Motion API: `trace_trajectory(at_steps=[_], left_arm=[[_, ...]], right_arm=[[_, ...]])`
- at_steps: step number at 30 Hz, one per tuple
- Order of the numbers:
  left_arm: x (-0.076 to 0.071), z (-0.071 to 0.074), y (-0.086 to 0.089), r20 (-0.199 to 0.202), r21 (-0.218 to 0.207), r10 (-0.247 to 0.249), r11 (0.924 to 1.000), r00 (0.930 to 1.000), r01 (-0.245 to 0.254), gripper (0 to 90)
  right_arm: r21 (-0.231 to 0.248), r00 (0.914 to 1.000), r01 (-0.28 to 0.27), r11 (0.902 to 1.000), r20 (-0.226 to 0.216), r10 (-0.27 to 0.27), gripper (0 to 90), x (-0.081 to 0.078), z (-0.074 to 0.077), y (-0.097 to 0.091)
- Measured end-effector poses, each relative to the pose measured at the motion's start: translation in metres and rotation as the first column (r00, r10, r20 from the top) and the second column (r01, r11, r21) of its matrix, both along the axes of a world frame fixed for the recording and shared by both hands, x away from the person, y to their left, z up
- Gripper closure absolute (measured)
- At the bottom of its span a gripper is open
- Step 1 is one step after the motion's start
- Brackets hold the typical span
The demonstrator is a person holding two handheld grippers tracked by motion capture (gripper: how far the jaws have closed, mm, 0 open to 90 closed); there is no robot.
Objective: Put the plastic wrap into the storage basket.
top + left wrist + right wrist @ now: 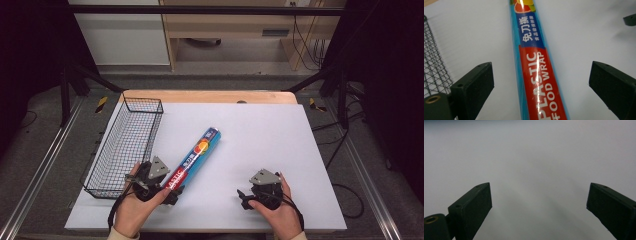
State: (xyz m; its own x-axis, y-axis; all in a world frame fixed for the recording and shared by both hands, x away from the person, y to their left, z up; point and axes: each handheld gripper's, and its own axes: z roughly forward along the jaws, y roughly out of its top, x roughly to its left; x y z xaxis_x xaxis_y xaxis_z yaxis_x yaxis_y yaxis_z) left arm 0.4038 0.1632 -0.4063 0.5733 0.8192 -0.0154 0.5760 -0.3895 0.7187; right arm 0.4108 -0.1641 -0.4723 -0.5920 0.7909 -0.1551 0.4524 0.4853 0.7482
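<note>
Basket (125, 145) beside wrap box (537, 75)

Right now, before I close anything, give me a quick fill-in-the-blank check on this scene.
1. The plastic wrap roll lies between the jaws of the ____ gripper.
2. Those jaws are ____, not pressing on the roll.
3. The black wire basket sits at the table's ____ edge in the high view.
4. The right gripper has ____ between its jaws.

Missing words: left; open; left; nothing

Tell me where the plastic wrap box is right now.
In the high view the plastic wrap box lies slanted on the white table, right of the wire basket, its near end between the left gripper's open jaws.
</note>
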Motion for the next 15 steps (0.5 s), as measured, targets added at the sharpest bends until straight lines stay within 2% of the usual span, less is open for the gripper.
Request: trace_trajectory(at_steps=[1, 3, 4, 5, 6, 7, 8, 11, 12, 13, 14, 15], left_arm=[[0.005, 0.004, -0.005, -0.024, -0.005, -0.006, 1.0, 0.9997, 0.006, 5.8], [0.008, 0.005, -0.007, -0.031, -0.004, -0.007, 1.0, 0.9995, 0.007, 5.8], [0.017, 0.008, -0.01, -0.024, 0.045, -0.035, 0.9983, 0.9991, 0.036, 5.8], [0.031, 0.01, -0.008, -0.003, 0.121, -0.166, 0.9788, 0.9861, 0.165, 5.8], [0.038, 0.011, -0.013, -0.018, 0.13, -0.187, 0.9736, 0.9822, 0.187, 5.9], [0.038, 0.011, -0.013, -0.018, 0.13, -0.187, 0.9736, 0.9822, 0.187, 6.3], [0.046, 0.013, -0.019, -0.056, 0.158, -0.187, 0.9682, 0.9807, 0.194, 6.6], [0.059, 0.014, -0.028, -0.108, 0.228, -0.189, 0.9508, 0.976, 0.21, 6.5], [0.059, 0.014, -0.028, -0.108, 0.228, -0.189, 0.9508, 0.976, 0.21, 6.5], [0.064, 0.014, -0.03, -0.137, 0.254, -0.183, 0.9434, 0.9734, 0.214, 6.5], [0.068, 0.013, -0.032, -0.15, 0.27, -0.178, 0.9391, 0.9725, 0.213, 6.6], [0.075, 0.012, -0.035, -0.191, 0.285, -0.157, 0.9357, 0.969, 0.208, 7.2]], right_arm=[[-0.002, 1.0, -0.002, 1.0, -0.001, 0.002, 6.5, -0.001, 0.0, 0.0], [-0.003, 1.0, -0.007, 1.0, -0.005, 0.007, 6.5, -0.001, -0.001, 0.0], [-0.005, 1.0, -0.007, 1.0, -0.006, 0.007, 6.5, -0.002, -0.001, 0.001], [-0.005, 0.9999, -0.01, 0.9999, -0.005, 0.01, 6.5, -0.002, -0.001, 0.001], [0.0, 0.9999, -0.013, 0.9999, -0.005, 0.013, 6.5, -0.002, -0.001, 0.001], [0.004, 0.9998, -0.02, 0.9998, 0.001, 0.02, 6.5, -0.003, 0.0, 0.001], [0.006, 0.9998, -0.022, 0.9997, 0.002, 0.022, 6.5, -0.003, 0.001, 0.002], [0.011, 0.9994, -0.034, 0.9994, 0.007, 0.034, 6.5, -0.005, 0.001, 0.004], [0.011, 0.9994, -0.034, 0.9994, 0.007, 0.034, 6.5, -0.005, 0.001, 0.004], [0.017, 0.9992, -0.039, 0.9991, 0.006, 0.039, 6.5, -0.006, 0.002, 0.004], [0.019, 0.9992, -0.04, 0.999, 0.008, 0.04, 6.5, -0.006, 0.002, 0.004], [0.022, 0.9992, -0.039, 0.999, 0.007, 0.039, 6.5, -0.006, 0.003, 0.003]])
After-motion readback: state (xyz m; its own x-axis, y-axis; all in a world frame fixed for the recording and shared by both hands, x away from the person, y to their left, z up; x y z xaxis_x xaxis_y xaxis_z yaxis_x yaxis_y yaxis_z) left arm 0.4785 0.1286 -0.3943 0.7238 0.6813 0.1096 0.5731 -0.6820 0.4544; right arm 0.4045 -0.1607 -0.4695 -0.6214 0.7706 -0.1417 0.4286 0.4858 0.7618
